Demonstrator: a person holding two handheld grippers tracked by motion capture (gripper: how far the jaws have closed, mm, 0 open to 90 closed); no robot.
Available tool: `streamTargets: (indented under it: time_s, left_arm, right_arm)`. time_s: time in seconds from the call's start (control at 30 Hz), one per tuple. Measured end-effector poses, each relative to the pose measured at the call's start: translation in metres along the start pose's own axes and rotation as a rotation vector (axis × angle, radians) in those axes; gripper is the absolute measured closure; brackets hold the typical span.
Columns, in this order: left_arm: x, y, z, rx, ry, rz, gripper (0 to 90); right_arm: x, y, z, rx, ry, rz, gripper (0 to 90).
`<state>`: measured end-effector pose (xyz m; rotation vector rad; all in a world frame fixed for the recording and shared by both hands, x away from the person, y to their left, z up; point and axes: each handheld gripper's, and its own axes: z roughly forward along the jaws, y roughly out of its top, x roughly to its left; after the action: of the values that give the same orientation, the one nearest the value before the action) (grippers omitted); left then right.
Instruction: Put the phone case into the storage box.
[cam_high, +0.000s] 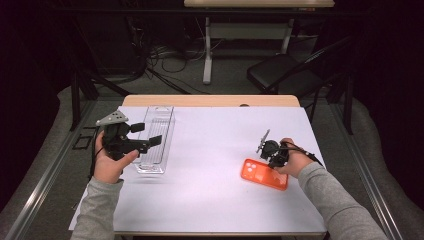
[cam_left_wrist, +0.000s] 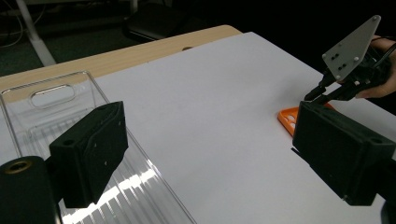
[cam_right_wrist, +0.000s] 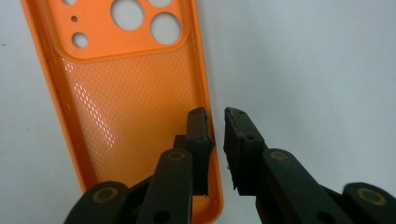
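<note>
Right gripper (cam_right_wrist: 215, 140) straddling orange phone case's (cam_right_wrist: 121, 93) three-o'clock rim, jaws narrowly parted; left gripper (cam_left_wrist: 210, 154) agape above clear tray (cam_left_wrist: 42, 112).

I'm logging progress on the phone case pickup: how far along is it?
Done: right gripper has reached the orange phone case. In hand: its jaws straddle the case's side wall, a small gap showing. Left: lifting it off the table, likely toward the clear tray by the open left gripper.
</note>
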<state>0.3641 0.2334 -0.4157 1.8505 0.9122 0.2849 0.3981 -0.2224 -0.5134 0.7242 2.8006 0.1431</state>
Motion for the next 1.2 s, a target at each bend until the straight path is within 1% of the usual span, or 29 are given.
streamTargets:
  time_s: [0.03,0.07,0.1,0.13,0.2,0.27,0.4,0.5,0.6,0.77,0.87,0.9,0.97,1.0,1.13,1.2]
  left_arm:
    - [0.0000,0.0000,0.0001,0.000,-0.001,0.000,10.4]
    - [0.0000,0.0000,0.0001,0.000,-0.001,0.000,10.4]
    - [0.0000,0.0000,0.0002,0.000,0.000,0.000,10.4]
    - [0.0001,0.0000,0.0002,0.000,-0.001,0.000,10.4]
    - [0.0001,-0.0001,0.0002,0.000,0.000,-0.001,10.4]
    - [0.0002,-0.0001,0.0002,0.000,0.000,-0.001,10.4]
    - [0.0001,-0.0003,0.0004,0.001,0.001,-0.003,10.4]
    - [0.0000,-0.0003,0.0005,0.001,-0.001,-0.003,10.4]
    - [0.0000,-0.0003,0.0005,0.001,0.000,-0.003,10.4]
    - [0.0000,-0.0004,0.0006,0.000,0.000,-0.003,10.5]
    - [0.0002,-0.0004,0.0008,0.002,0.000,-0.002,10.4]
    - [0.0002,-0.0004,0.0009,0.003,0.000,-0.002,10.5]
    - [0.0001,-0.0005,0.0011,0.001,0.001,-0.002,10.5]
    - [0.0002,-0.0005,0.0011,0.000,0.001,-0.002,10.5]
    - [0.0001,-0.0005,0.0010,0.000,0.001,-0.002,10.5]
    - [0.0001,-0.0006,0.0011,0.001,0.002,-0.002,10.5]
  right_arm:
    - [0.0003,0.0002,0.0011,0.011,-0.003,-0.012,80.8]
    - [0.0003,0.0002,0.0011,0.011,-0.003,-0.012,80.8]
    - [0.0013,-0.0003,0.0030,-0.001,-0.003,-0.008,81.2]
    - [0.0016,-0.0001,0.0040,0.009,-0.004,-0.016,81.5]
    - [0.0022,0.0002,0.0042,0.015,-0.002,-0.013,81.6]
    - [0.0020,0.0004,0.0050,0.022,-0.005,-0.027,82.2]
    - [0.0036,0.0009,0.0071,0.022,-0.005,-0.036,83.6]
    - [0.0037,0.0016,0.0074,0.038,-0.012,-0.053,84.3]
    - [0.0043,0.0016,0.0081,0.044,-0.014,-0.052,84.9]
    - [0.0046,0.0012,0.0099,0.037,-0.017,-0.058,85.5]
    - [0.0046,0.0017,0.0097,0.048,-0.016,-0.064,85.7]
    - [0.0050,0.0015,0.0105,0.040,-0.015,-0.060,85.6]
    - [0.0049,0.0015,0.0109,0.043,-0.016,-0.061,85.9]
    - [0.0046,0.0022,0.0097,0.063,-0.018,-0.065,86.5]
    - [0.0039,0.0024,0.0097,0.063,-0.020,-0.074,87.9]
    - [0.0040,0.0022,0.0098,0.061,-0.019,-0.071,88.4]
